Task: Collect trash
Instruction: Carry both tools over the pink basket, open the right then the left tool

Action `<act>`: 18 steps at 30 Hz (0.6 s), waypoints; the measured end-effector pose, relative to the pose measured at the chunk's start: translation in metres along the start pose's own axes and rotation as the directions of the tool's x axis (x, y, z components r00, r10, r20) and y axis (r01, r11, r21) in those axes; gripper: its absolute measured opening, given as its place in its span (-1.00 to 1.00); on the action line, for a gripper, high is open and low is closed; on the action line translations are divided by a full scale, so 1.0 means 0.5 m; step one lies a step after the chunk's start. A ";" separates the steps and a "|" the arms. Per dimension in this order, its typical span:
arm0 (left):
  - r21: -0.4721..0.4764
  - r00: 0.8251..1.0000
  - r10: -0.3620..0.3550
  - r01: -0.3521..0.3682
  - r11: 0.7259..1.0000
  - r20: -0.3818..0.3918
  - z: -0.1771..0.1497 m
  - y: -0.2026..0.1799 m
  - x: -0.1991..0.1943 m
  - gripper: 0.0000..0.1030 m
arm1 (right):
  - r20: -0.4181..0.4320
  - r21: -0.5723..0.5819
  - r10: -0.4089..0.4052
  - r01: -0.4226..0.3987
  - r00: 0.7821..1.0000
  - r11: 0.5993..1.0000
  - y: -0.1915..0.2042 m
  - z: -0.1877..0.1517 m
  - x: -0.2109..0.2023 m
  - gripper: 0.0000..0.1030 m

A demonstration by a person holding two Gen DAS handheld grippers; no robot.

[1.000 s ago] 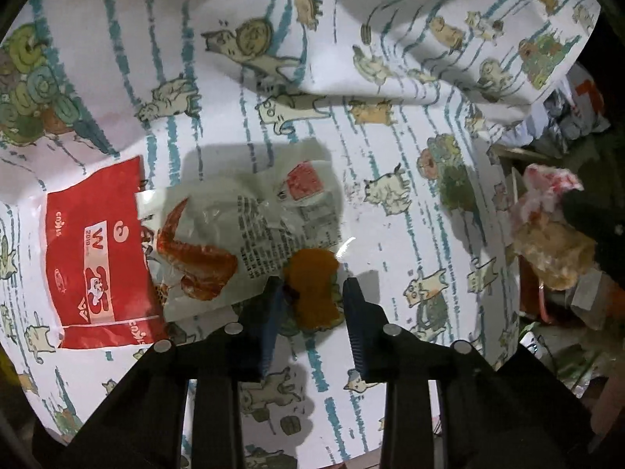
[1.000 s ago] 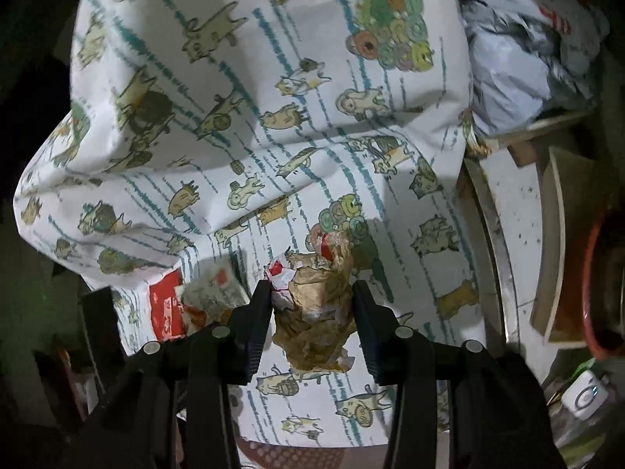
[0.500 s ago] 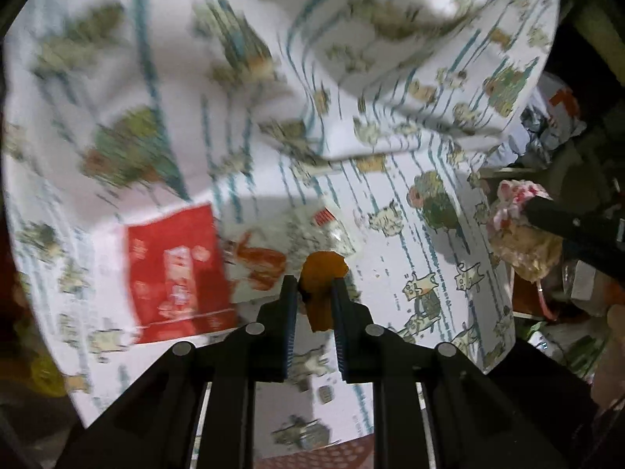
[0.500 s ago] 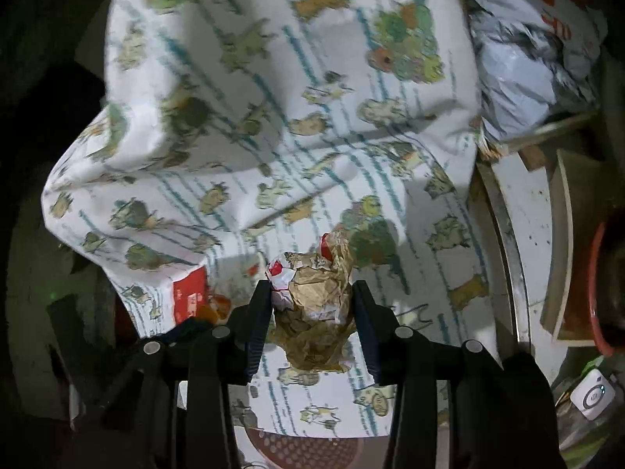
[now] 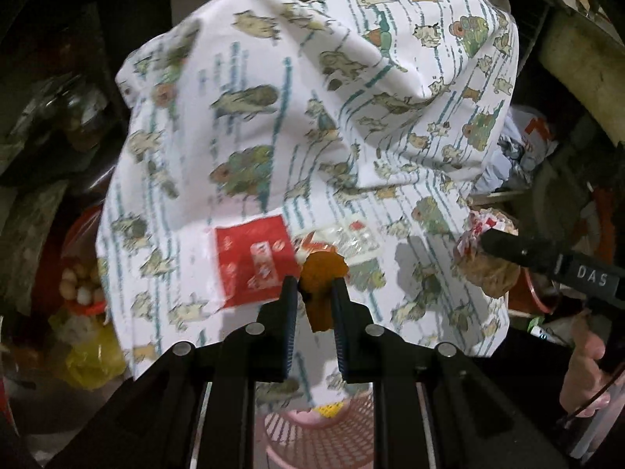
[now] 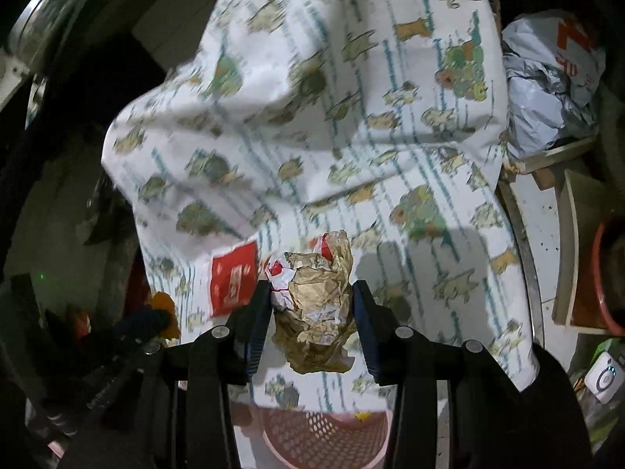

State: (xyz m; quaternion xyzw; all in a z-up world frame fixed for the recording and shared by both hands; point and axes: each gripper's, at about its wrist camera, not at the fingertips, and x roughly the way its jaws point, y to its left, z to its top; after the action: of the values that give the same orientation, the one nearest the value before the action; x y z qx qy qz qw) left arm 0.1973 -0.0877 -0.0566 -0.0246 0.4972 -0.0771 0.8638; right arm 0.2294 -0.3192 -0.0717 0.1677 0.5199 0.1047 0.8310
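A dim, cluttered room is seen, with a white cloth printed with cartoon animals and teal stripes (image 5: 312, 125) draped over a raised surface. At the far left of the left wrist view, a crumpled yellow plastic bag (image 5: 91, 359) is seen low down beside the cloth's edge. On the cloth, a flat red packet with white print (image 5: 250, 260) is laid, and just to its right a clear crinkled wrapper with red and orange print (image 5: 347, 238) is found. In front of these, a small orange scrap (image 5: 322, 273) is pinched between the closed jaws of the left gripper (image 5: 314, 305), lifted clear of the cloth. Below it, a pink perforated plastic basket (image 5: 320, 441) is partly shown under the cloth's hem. Further right, a crumpled brown paper wad with red-and-white scraps (image 6: 316, 305) is clamped in the right gripper (image 6: 312, 308), also held above the cloth. At the far right, a crumpled grey plastic bag with red lettering (image 6: 547, 90) is piled beside the cloth.
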 end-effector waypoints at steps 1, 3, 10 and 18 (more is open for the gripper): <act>-0.001 1.000 0.002 -0.002 1.000 0.001 -0.009 0.007 -0.007 -0.69 | -0.001 -0.009 -0.006 0.006 1.000 1.000 0.006 -0.010 0.001 -0.15; 0.001 1.000 0.006 -0.006 1.000 0.004 -0.025 0.017 -0.023 -0.69 | -0.002 -0.027 -0.020 0.020 1.000 0.999 0.020 -0.035 -0.001 -0.15; -0.002 1.000 0.018 -0.018 1.000 0.002 -0.081 0.053 -0.059 -0.69 | -0.004 -0.039 -0.026 0.026 1.000 0.999 0.045 -0.104 -0.015 -0.15; 0.001 1.000 0.014 -0.014 1.000 -0.007 -0.124 0.068 -0.076 -0.69 | -0.026 -0.051 -0.042 0.041 0.999 0.998 0.070 -0.168 -0.012 -0.15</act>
State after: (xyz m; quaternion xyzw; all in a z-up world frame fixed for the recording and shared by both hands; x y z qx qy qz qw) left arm 0.1285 -0.0462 -0.0595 -0.0205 0.5003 -0.0715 0.8627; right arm 0.1511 -0.2747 -0.0872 0.1344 0.5316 0.1028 0.8299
